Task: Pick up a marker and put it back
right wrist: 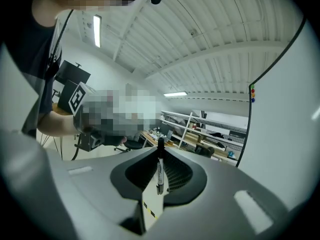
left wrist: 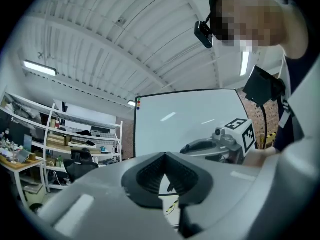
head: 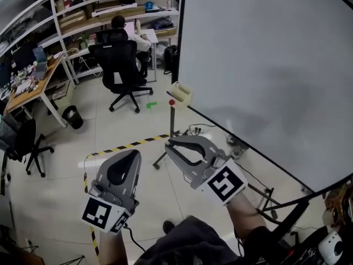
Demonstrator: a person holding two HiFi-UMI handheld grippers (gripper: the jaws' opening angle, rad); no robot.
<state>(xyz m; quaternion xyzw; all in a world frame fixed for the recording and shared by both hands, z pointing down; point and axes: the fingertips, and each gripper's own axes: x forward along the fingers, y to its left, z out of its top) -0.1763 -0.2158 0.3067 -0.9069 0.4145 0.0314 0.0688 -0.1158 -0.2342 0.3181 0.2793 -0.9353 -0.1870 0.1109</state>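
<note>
Pale tiled floor (head: 60,170) with striped tape (head: 130,144), black bin (head: 73,117), office chair (head: 123,65)

Grey plastic left hand-held gripper (head: 131,153): black ribbed pads, cube with a black-and-white square pattern. Grey plastic right hand-held gripper (head: 171,144): same black pads, same black-and-white cube. Slim marker (right wrist: 159,170): black cap, white barrel with dark print. Large flat whiteboard (head: 265,65): white with a thin black frame. Glossy tiled floor (head: 66,164): pale, crossed by yellow-and-black striped tape (head: 129,145), with a small green scrap (head: 151,105). Black swivel office chair (head: 118,65). Cream plastic tray (head: 181,93). Wooden bench (head: 30,87): brown top, white legs. Black round bin (head: 72,116).
</note>
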